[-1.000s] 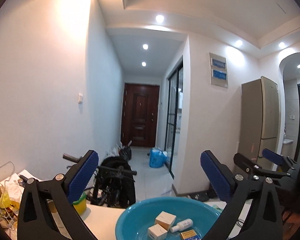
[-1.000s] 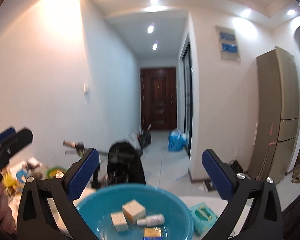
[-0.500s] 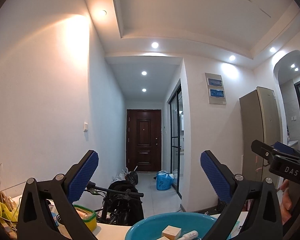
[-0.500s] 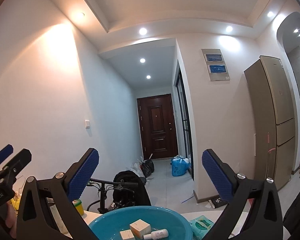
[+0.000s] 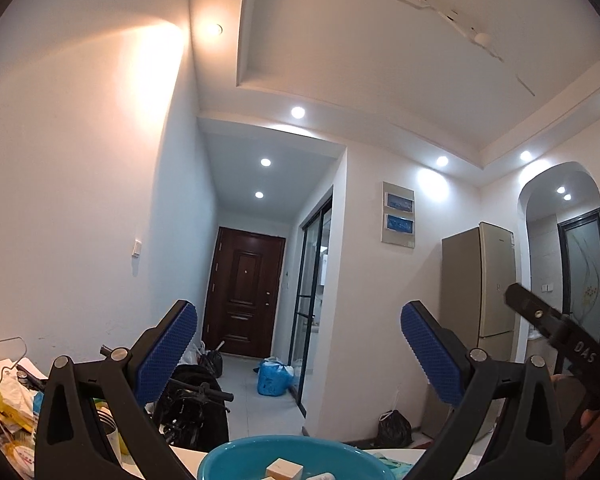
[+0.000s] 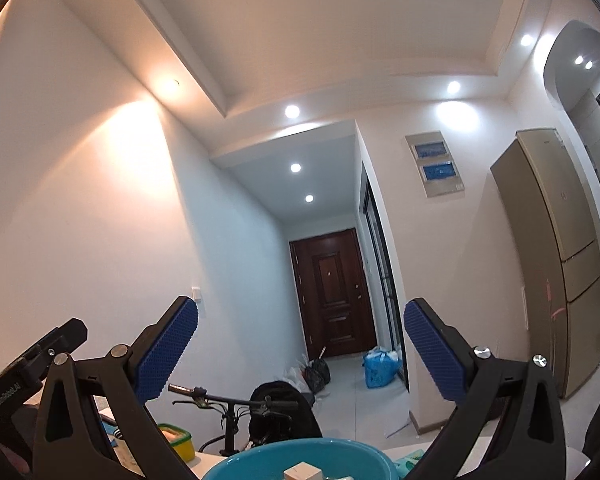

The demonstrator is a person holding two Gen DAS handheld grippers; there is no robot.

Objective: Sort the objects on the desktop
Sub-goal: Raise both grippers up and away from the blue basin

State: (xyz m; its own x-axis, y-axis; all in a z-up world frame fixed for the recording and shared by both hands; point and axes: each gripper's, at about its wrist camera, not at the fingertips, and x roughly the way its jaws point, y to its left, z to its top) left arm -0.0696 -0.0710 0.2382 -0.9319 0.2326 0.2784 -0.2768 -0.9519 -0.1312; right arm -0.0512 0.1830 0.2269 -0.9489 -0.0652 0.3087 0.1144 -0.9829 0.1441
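Note:
Both views tilt up toward the ceiling and hallway. A teal basin (image 5: 284, 458) (image 6: 300, 460) shows only at the bottom edge, with a small cream box (image 5: 284, 469) (image 6: 302, 472) in it. My left gripper (image 5: 298, 346) is open above the basin's near side, nothing between its blue pads. My right gripper (image 6: 300, 346) is open too, raised over the basin and holding nothing. The right gripper's black body (image 5: 556, 328) shows at the right of the left wrist view; the left gripper's body (image 6: 32, 364) at the left of the right wrist view.
Clutter of papers and yellow bags (image 5: 4, 404) lies at the table's left. A yellow-green lidded container (image 6: 176, 438) stands left of the basin, a teal wipes pack (image 6: 410, 462) to its right. Beyond the table stand a bicycle (image 6: 228, 404) and a fridge (image 6: 556, 256).
Both grippers have lifted and tilted upward; the basin and its boxes have slid down to the bottom edge of each view. Both stay open.

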